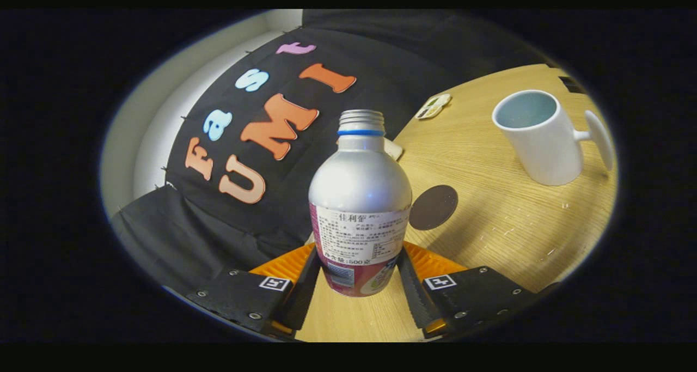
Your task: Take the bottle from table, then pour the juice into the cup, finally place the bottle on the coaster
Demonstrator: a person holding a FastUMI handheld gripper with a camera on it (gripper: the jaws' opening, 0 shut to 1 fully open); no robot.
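Jaws clamping bottle (359, 197), base obscured

Coaster (434, 207) edge behind bottle (360, 197); label print illegible

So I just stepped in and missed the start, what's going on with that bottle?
A hand-held gripper has its two fingers closed on the lower part of a silver bottle, whose cap is off. The view is tilted, so the bottle may be lifted or starting to tip; I cannot tell whether it is off the wooden table. Beyond the fingers, a white cup stands on the table. The dark round coaster lies bare just beside the bottle.
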